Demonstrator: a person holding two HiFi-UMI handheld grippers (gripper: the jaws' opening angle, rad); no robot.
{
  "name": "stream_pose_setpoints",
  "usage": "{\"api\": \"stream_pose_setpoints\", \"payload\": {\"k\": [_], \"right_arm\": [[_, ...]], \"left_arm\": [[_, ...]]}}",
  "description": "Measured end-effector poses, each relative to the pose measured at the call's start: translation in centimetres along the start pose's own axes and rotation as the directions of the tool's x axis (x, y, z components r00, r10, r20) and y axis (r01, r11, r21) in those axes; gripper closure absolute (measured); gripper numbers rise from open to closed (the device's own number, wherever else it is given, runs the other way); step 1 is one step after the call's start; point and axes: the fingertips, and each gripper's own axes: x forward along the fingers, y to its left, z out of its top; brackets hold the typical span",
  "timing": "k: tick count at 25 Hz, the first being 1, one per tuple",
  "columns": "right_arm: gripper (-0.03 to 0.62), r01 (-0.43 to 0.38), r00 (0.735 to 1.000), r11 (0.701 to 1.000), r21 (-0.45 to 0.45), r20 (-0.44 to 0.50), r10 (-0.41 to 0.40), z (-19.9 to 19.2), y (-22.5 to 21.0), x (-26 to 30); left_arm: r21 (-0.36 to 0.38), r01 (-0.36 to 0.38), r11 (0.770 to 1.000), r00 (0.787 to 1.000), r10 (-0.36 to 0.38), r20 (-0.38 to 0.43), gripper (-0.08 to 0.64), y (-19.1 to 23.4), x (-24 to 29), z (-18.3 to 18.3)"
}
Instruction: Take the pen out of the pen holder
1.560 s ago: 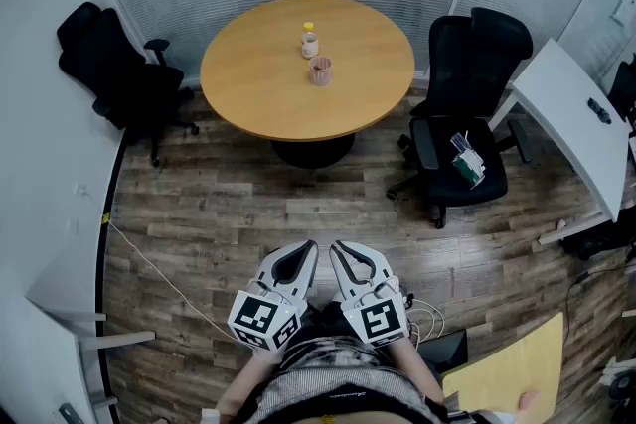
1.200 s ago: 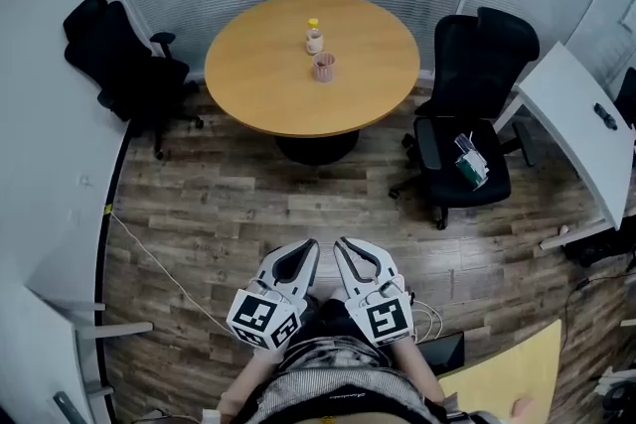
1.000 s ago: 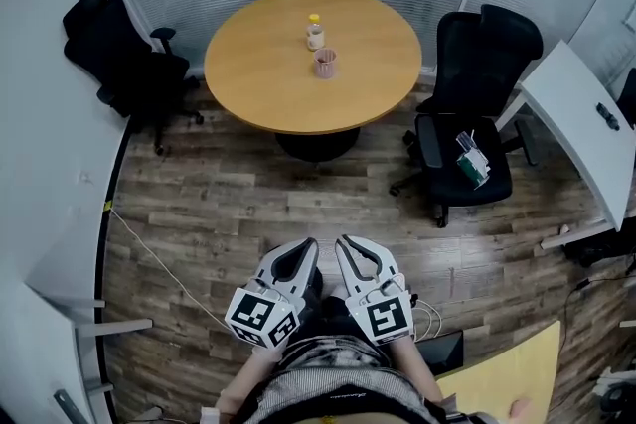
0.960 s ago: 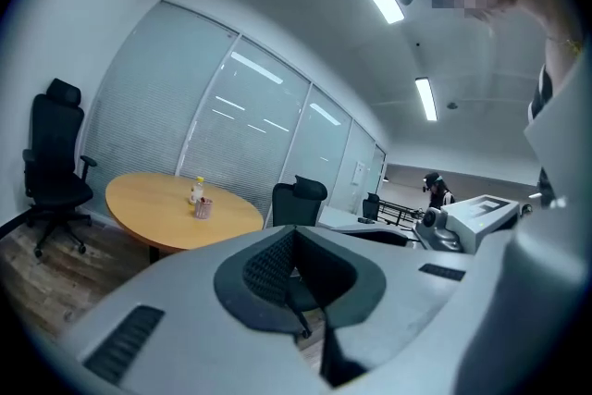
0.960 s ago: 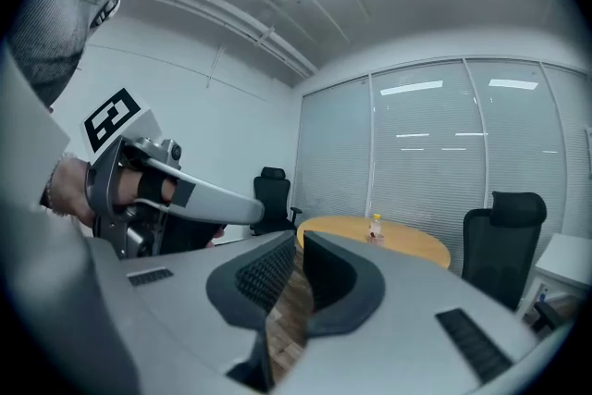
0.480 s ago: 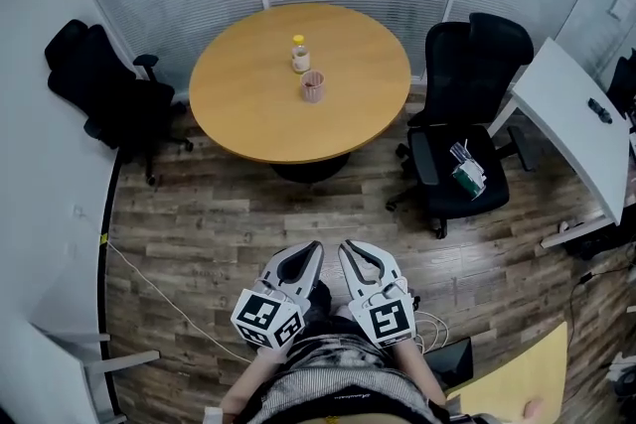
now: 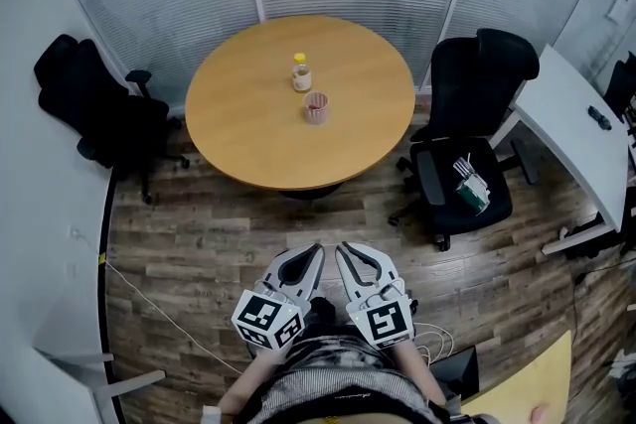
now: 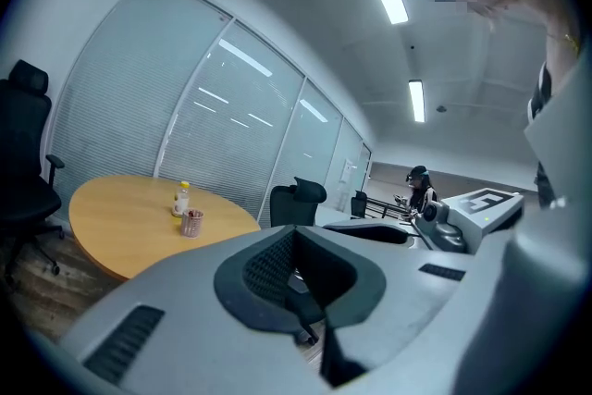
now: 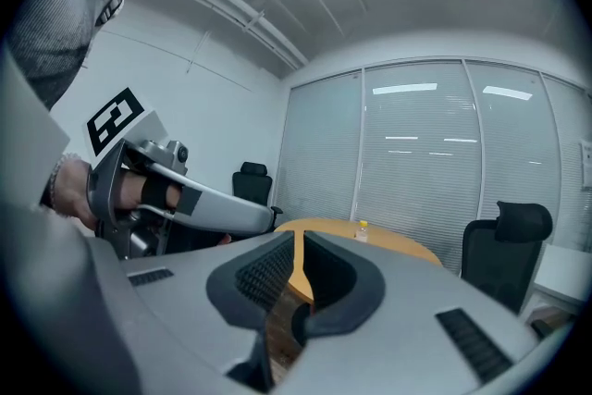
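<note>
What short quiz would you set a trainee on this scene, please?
1. True or false: the pen holder stands on the round table.
2. What stands nearest the pen holder? A) bottle B) laptop C) stapler
3. Does the left hand-held gripper or the right hand-held gripper touch the pen holder?
Key: 1 true; 2 A; 3 neither, both are far short of the table.

Round wooden tabletop [image 7: 258, 134], centre. A small yellow-capped bottle [image 7: 300, 72] stands on it. Left of the tabletop, a black office chair [image 7: 94, 109]; right of it, a second black chair [image 7: 467, 144] with small items [image 7: 471, 182] on its seat. Beyond that chair, a white desk [image 7: 576, 144]. Below the tabletop, wood-plank floor [image 7: 229, 233].
</note>
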Motion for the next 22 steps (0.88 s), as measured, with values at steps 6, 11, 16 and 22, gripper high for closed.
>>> {"api": "stream_pose_setpoints", "payload": {"k": [6, 11, 16, 22], "right_arm": [[0.549, 0.028, 1.000, 0.999, 0.036, 0.002, -0.028, 0.5, 0.0, 3.8], [0.549, 0.019, 1.000, 1.000, -0.019, -0.023, -0.020, 0.0, 1.0, 6.3], [0.549, 0.012, 0.999, 1.000, -0.010, -0.039, -0.013, 0.1, 1.1, 8.0], [0.549, -0.003, 0.999, 1.000, -0.013, -0.039, 0.002, 0.2, 0.0, 10.3]], "left_arm": [[0.004, 0.015, 1.000, 1.000, -0.015, -0.002, 0.555, 3.9, 0.7, 0.9], [-0.020, 0.033, 0.999, 0.999, -0.033, -0.003, 0.555, 6.4, 0.4, 1.4], [-0.033, 0.021, 0.999, 1.000, -0.022, -0.005, 0.555, 8.1, 0.5, 1.7], [-0.058, 0.008, 0.998, 1.000, -0.009, -0.012, 0.555, 10.0, 1.9, 1.7]]}}
